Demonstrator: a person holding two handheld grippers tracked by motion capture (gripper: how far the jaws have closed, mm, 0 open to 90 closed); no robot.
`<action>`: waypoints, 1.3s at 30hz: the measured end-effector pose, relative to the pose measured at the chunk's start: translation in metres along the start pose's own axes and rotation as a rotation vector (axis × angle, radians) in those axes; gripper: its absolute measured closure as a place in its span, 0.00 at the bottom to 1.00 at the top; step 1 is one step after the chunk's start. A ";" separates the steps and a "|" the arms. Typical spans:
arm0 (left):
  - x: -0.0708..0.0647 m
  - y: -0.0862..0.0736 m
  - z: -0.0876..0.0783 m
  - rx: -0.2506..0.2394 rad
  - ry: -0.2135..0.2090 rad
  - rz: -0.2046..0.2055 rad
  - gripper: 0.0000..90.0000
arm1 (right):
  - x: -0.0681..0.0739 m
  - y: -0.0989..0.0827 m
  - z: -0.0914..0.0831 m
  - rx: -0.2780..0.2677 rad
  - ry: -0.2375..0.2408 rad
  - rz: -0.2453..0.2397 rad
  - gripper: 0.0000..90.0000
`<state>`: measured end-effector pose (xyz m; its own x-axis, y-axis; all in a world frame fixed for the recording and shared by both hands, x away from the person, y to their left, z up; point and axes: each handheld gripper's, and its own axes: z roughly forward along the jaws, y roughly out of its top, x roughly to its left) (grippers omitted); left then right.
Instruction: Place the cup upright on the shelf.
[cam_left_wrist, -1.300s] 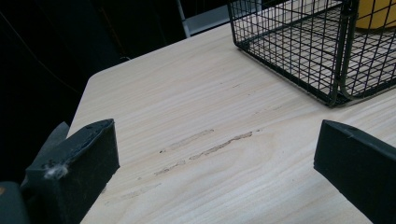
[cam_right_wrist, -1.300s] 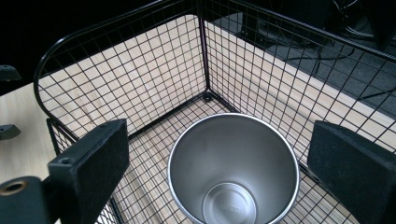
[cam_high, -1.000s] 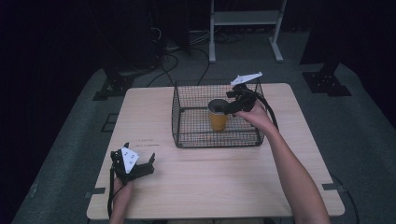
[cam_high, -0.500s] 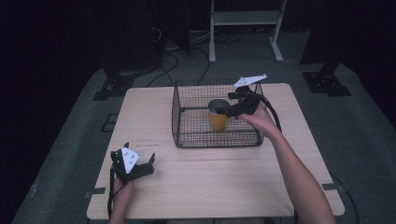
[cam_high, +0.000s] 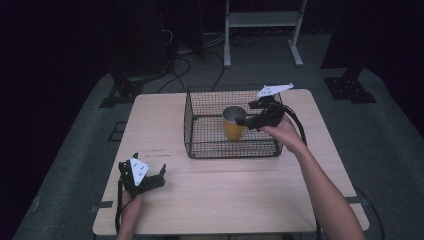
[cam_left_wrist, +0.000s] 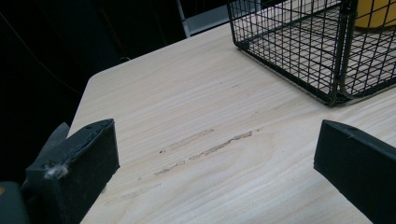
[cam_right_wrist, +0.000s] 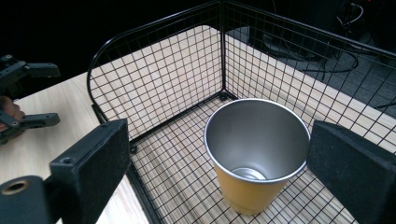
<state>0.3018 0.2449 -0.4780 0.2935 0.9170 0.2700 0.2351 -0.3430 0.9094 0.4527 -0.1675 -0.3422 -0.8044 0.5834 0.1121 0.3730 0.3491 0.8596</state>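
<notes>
An orange cup with a silver inside stands upright on the floor of a black wire basket. My right gripper reaches over the basket's right side at the cup's rim. It is open: in the right gripper view its jaws stand wide, one on each side of the cup and apart from it. My left gripper rests low over the table's front left, open and empty. It points toward the basket's near corner.
The wooden table carries the basket at its back middle. My left gripper also shows far off in the right gripper view. Cables and a white stand lie on the dark floor behind the table.
My right gripper has shifted slightly right and down beside the cup. The cup stays in place in the basket. The left gripper has not moved.
</notes>
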 end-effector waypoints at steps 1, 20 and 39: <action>0.000 0.000 0.000 0.000 0.000 0.000 0.00 | 0.000 0.000 0.000 0.000 0.000 0.000 0.06; 0.000 0.000 0.000 0.000 0.001 0.001 0.00 | 0.007 -0.011 -0.011 -0.008 0.020 -0.003 0.06; 0.000 0.000 0.000 -0.001 0.001 0.001 0.00 | 0.017 -0.015 -0.022 -0.015 0.033 -0.029 0.06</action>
<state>0.3019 0.2448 -0.4780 0.2932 0.9168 0.2711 0.2340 -0.3437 0.9095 0.4237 -0.1789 -0.3423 -0.8299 0.5483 0.1033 0.3423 0.3542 0.8703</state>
